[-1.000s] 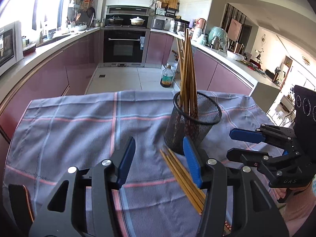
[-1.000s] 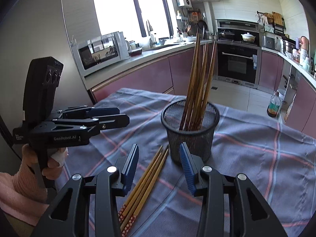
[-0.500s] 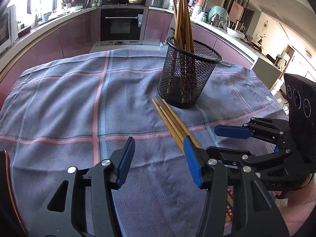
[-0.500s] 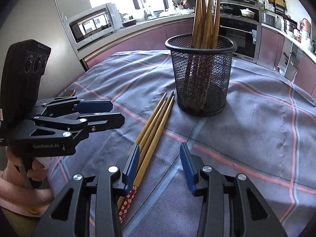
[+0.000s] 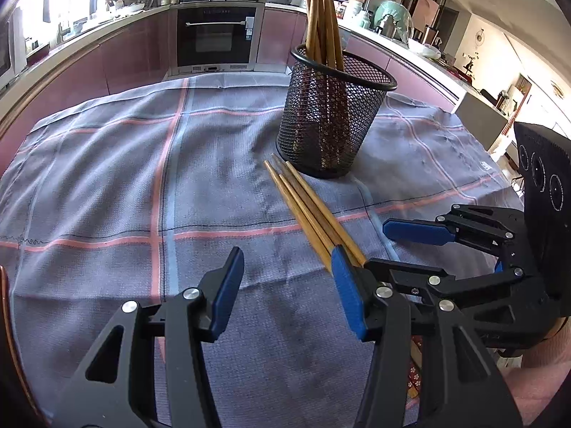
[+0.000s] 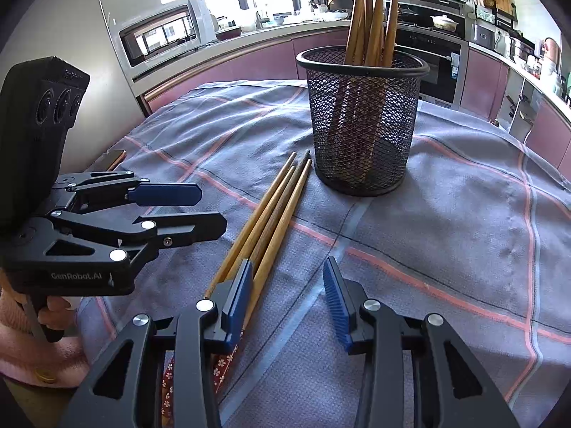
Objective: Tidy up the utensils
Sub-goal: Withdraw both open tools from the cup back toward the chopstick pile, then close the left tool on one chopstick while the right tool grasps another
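Black wire-mesh cup (image 5: 332,121) stands upright on grey-blue checked cloth w/ pink stripes (image 5: 107,185); inside it a bunch of brown wooden chopsticks (image 5: 321,18), tips up, leaning a bit. Just beside the cup's base, on the cloth — a loose bundle of tan wooden chopsticks (image 6: 271,217), lying flat, thin ends near the cup, decorated red floral ends (image 6: 221,363) toward the person.

Left gripper (image 5: 287,285), black w/ blue pads: jaws spread wide, nothing between them, low over the cloth; its right-hand finger sits over the bundle in the left wrist view, contact can't be judged.

Right gripper (image 6: 285,296), same build: jaws spread, empty, hovering over the bundle's handle end; the sticks pass under its left-hand finger.

Writing: "GenRobot.AI" in pale letters on the left gripper's body, read in the right wrist view. Oven panel has marks, too small to read.

Bkgd: silver microwave (image 6: 164,39) on counter, built-in black oven (image 5: 214,35), mauve cabinets (image 5: 135,50).
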{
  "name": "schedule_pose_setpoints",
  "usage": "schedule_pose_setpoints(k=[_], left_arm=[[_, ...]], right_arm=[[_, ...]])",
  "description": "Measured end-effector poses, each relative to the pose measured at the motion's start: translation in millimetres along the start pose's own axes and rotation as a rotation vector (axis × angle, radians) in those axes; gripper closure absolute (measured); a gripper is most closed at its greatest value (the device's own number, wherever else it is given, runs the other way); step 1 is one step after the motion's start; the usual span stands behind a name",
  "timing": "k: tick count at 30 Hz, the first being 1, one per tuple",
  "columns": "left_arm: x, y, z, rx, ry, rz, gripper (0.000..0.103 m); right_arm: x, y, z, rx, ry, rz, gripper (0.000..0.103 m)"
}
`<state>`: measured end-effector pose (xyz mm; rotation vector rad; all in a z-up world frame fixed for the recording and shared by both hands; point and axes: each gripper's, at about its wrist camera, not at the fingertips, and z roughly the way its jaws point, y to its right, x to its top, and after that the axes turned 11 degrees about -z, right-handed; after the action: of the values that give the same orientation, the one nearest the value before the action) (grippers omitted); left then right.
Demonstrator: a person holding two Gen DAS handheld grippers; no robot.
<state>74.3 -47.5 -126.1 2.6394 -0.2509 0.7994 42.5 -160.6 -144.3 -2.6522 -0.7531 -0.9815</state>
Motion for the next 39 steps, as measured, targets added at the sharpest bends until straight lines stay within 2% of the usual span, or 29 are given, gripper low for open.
schedule_pose_setpoints(k=[12, 15, 18, 27, 29, 31, 33, 39], left_arm=[[1.6, 9.0, 15.2, 0.016, -0.025, 0.015, 0.052], [0.4, 10.2, 16.1, 0.027, -0.024, 0.027, 0.052], [0.1, 10.6, 16.4, 0.033, -0.026, 0.035, 0.053], [-1.2, 4.4, 14.1, 0.047, -0.041, 0.060, 0.068], [-0.4, 1.5, 13.1, 0.040, -0.047, 0.057, 0.073], [0.1, -1.3, 12.1, 0.028, -0.055, 0.051, 0.082], [1.0, -3.3, 12.1, 0.019, -0.062, 0.047, 0.085], [8.3, -9.5, 14.6, 0.033, -0.071, 0.030, 0.082]], right_arm=[[0.2, 2.6, -2.3, -0.010, -0.003, 0.001, 0.065], [0.0, 3.3, -2.0, -0.024, -0.009, -0.005, 0.071], [-0.4, 6.1, -3.2, -0.020, -0.007, 0.001, 0.071], [0.3, 7.8, -2.8, -0.017, -0.004, 0.004, 0.071], [0.9, 7.6, -2.7, -0.015, -0.003, 0.001, 0.071], [2.2, 6.5, -1.7, -0.014, -0.004, -0.004, 0.071], [4.3, 5.9, 0.1, -0.016, -0.005, -0.009, 0.072], [9.9, 2.8, 4.3, -0.030, -0.011, -0.030, 0.077]])
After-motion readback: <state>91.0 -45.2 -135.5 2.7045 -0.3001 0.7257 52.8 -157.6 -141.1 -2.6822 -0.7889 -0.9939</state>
